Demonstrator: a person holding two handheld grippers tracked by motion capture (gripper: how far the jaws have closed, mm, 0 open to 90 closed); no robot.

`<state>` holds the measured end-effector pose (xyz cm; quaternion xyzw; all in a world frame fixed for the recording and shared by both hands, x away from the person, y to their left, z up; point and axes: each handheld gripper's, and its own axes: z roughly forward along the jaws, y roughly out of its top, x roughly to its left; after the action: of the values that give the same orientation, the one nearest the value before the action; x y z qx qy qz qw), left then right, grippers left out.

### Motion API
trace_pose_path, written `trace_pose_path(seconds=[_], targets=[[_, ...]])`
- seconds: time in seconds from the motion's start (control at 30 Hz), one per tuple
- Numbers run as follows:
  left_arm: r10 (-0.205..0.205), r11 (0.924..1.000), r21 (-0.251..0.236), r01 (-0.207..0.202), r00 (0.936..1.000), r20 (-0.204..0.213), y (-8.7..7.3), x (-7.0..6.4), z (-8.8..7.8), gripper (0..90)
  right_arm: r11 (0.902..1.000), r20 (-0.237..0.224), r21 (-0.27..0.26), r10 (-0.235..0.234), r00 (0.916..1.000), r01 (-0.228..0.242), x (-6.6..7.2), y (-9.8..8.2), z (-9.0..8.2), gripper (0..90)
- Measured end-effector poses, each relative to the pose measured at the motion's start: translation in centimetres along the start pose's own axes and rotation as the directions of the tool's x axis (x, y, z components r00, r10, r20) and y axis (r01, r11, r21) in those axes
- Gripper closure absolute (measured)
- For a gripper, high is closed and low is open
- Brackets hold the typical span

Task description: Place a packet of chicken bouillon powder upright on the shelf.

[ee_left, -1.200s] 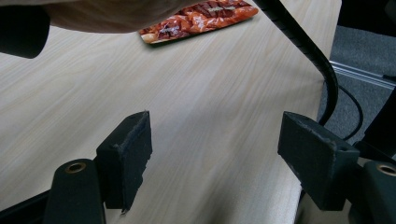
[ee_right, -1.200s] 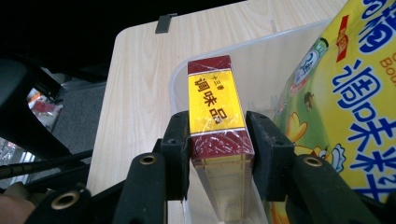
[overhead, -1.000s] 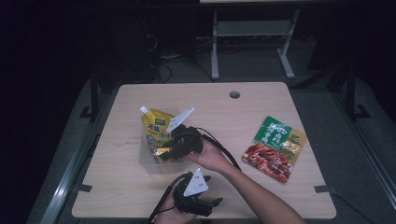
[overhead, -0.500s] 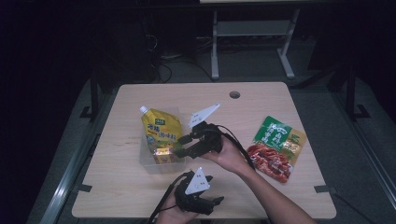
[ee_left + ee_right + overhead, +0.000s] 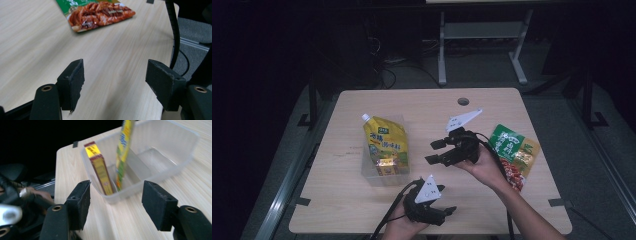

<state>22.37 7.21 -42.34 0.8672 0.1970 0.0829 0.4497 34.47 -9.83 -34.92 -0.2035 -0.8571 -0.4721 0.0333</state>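
Two packs stood in the clear tub (image 5: 373, 176) on the left side of the bench (image 5: 337, 210): the tall yellow pouch (image 5: 384, 141) and the small yellow box (image 5: 99, 167), both on edge. I judged they could tip over, because the pouch was thin and only leaned on the tub wall. A bump on the tub would have done it.

Near the front edge, my left gripper (image 5: 443, 213) sat low over bare wood, its jaws wide apart with nothing in them. They had just been closing a little. Its cable hung off the bench edge, and I thought it might snag.

In the middle, my right gripper (image 5: 435, 151) was in the air beside the tub, clear of it. Its jaws had just been opening and held nothing.

Far right lay the green and red packet (image 5: 514, 153), flat on the bench. It was thin, so I feared my jaws might slide over it or push it off the edge.
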Motion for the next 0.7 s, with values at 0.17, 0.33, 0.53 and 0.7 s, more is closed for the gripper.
trace_pose_path(seconds=[0.17, 0.33, 0.53, 0.7], targets=[[0.007, 0.9998, -0.016, -0.007, 1.0, -0.002, 1.1, 0.6, 0.5, 32.4, 0.9995, 0.049, -0.013, 0.031, 0.9983, -0.03, -0.9, -1.3, -2.3, 35.9], [0.025, 0.9995, -0.018, -0.025, 0.9997, -0.007, 2.3, 1.0, 1.4, 33.7, 0.9976, 0.1, -0.023, 0.067, 0.9927, -0.065, -1.7, -2.8, -4.4, 33.9], [0.018, 0.9997, -0.017, -0.018, 0.9998, -0.003, 3.3, 1.6, 2.9, 36.7, 0.9927, 0.17, -0.032, 0.12, 0.9782, -0.116, -2.8, -4.7, -7.1, 32.8], [0.016, 0.9998, -0.015, -0.016, 0.9999, -0.004, 3.8, 2.0, 4.2, 39.4, 0.9881, 0.214, -0.036, 0.154, 0.9646, -0.15, -3.6, -6.3, -8.8, 32.5]])
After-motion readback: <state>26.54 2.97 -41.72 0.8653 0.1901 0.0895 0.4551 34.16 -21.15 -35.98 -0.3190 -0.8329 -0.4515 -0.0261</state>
